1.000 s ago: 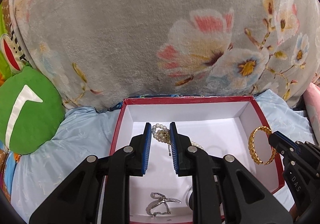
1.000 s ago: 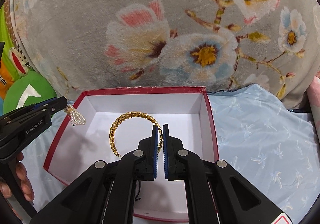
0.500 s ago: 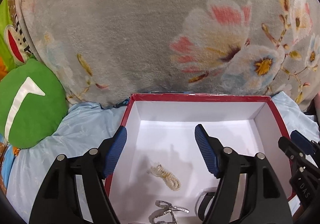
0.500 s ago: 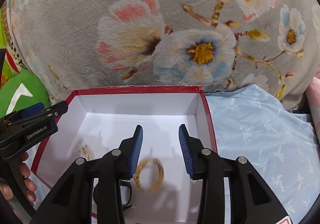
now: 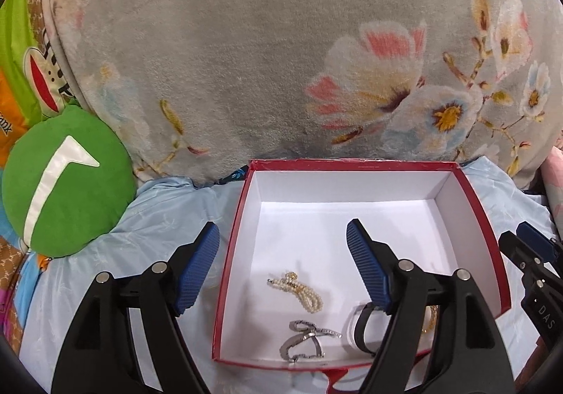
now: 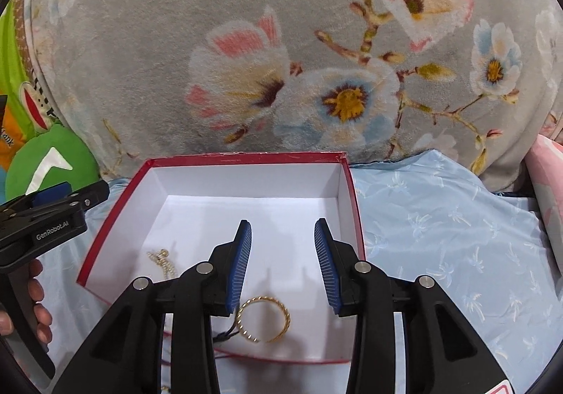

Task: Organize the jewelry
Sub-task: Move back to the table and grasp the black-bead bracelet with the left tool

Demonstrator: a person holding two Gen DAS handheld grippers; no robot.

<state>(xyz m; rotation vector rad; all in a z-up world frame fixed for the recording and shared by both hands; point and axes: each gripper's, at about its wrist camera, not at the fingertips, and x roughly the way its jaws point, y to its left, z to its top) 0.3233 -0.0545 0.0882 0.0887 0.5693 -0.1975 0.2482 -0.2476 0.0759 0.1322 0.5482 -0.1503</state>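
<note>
Both grippers now hang over the red box [image 5: 471, 189] with their jaws spread wide and nothing between them. A second ago each was clamped on a piece of jewelry: the left gripper [image 5: 283, 263] pinched the pearl bracelet [image 5: 299, 292], and the right gripper [image 6: 283, 265] held the gold bangle [image 6: 264, 318] upright above the box.

Half a second ago both pieces had already dropped to the white floor of the box, and they lie there now. The pearl bracelet rests in a loose bunch near the middle of the box floor in the left wrist view, just behind a silver piece [image 5: 304, 341] that sits close to the near wall. A black band [image 5: 362, 327] lies to the right of the silver piece, partly hidden by the left gripper's right finger.

In the right wrist view the gold bangle lies flat near the box's front wall, below and between the blue pads [image 6: 241, 267] — apart from both. The pearl bracelet shows there as a small pale cluster toward the box's left side, partly behind the finger.

The left gripper's jaws stand wider than half a second ago, its left pad now outside the box's left wall, over the light blue bed sheet [image 5: 165, 207]. The box sits on that sheet, in front of a grey floral blanket [image 5: 246, 42], with a green cushion [image 5: 67, 182] to the left.
</note>
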